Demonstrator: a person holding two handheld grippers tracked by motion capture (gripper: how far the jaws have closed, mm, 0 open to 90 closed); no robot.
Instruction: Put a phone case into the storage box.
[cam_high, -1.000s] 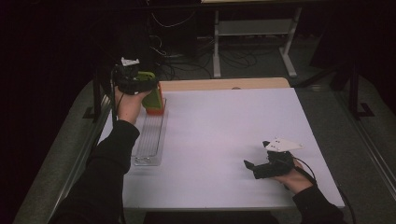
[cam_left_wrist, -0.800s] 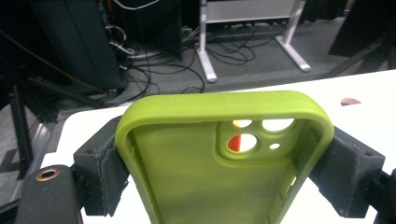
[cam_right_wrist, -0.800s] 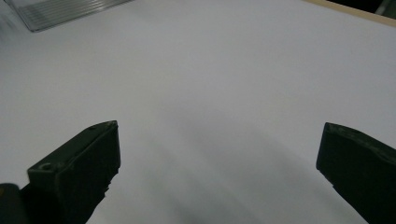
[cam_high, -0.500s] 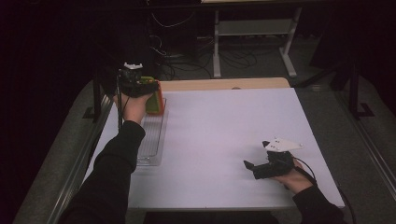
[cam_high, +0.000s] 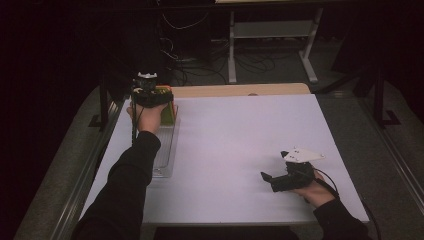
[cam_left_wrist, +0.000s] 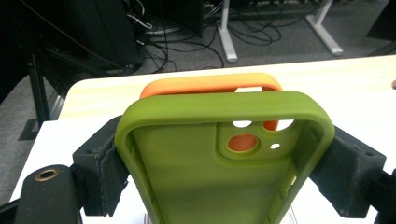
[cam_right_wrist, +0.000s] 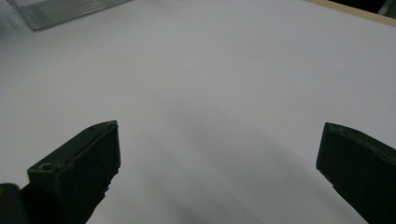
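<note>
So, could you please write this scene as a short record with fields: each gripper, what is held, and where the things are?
left gripper: shut on the green phone case, pads pressing its two sides
orange phone case: right behind the green one
clear tray: at the table's left edge, under the left hand
right gripper: open, nothing between the jaws, low over the white table

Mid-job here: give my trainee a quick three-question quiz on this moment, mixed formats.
1. True or false: the left gripper is clamped on the green phone case.
2. What stands directly behind the green case? A) orange phone case B) blue cup C) black box
3. How do the right gripper jaws stand?

Key: 1 true. 2 A. 3 open, nothing between them, over the white table.
</note>
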